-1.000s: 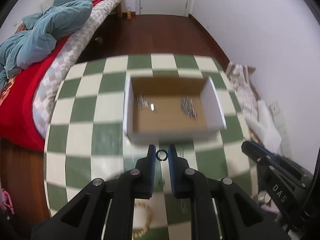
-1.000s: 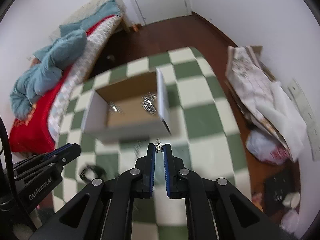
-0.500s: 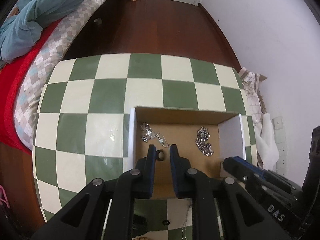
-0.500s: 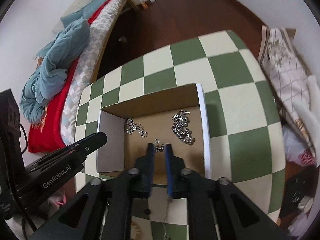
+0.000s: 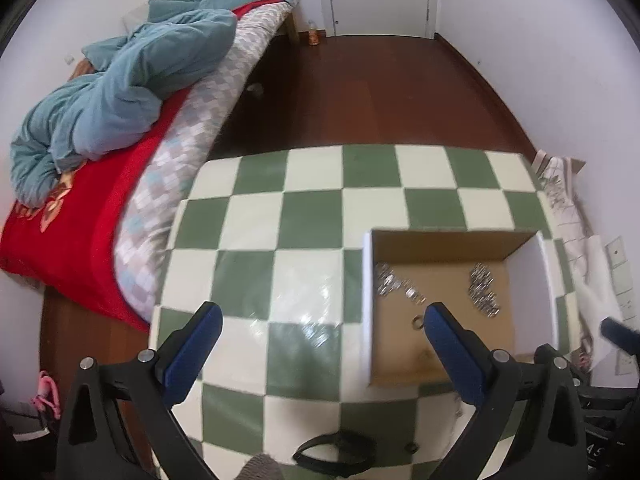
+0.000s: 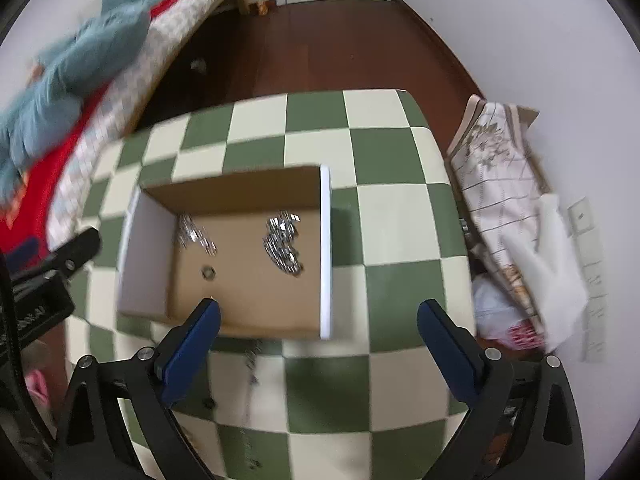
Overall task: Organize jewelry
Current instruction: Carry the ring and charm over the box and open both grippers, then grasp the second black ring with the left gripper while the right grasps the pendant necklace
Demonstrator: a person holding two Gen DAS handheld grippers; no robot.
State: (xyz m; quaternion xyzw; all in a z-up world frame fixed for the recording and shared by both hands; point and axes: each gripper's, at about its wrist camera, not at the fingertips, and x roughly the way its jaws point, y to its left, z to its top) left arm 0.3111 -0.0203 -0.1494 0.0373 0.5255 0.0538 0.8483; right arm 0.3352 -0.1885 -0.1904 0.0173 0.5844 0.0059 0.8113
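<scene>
An open cardboard box [image 5: 528, 242] [image 6: 326, 248] stands on the green-and-cream checkered table [image 5: 280, 280] [image 6: 400, 220]. Inside lie two piles of silver jewelry [image 5: 394, 284] [image 5: 484, 288] [image 6: 282, 240] [image 6: 194, 234] and a small ring [image 5: 418, 323] [image 6: 209, 272]. My left gripper [image 5: 320, 328] is open and empty, left of and above the box. My right gripper [image 6: 318, 322] is open and empty over the box's near edge. A thin chain [image 6: 252, 356] lies on the table in front of the box.
A bed with a red cover and a blue blanket [image 5: 120, 92] [image 6: 60, 80] stands to the left. Folded cloth and bags [image 6: 508, 208] lie on the floor at the right. A dark band [image 5: 336, 450] lies at the table's near edge.
Both grippers have opened and dropped what they held into the box; the ring now lies on the box floor. Both have pulled back, the left one shifting left.
</scene>
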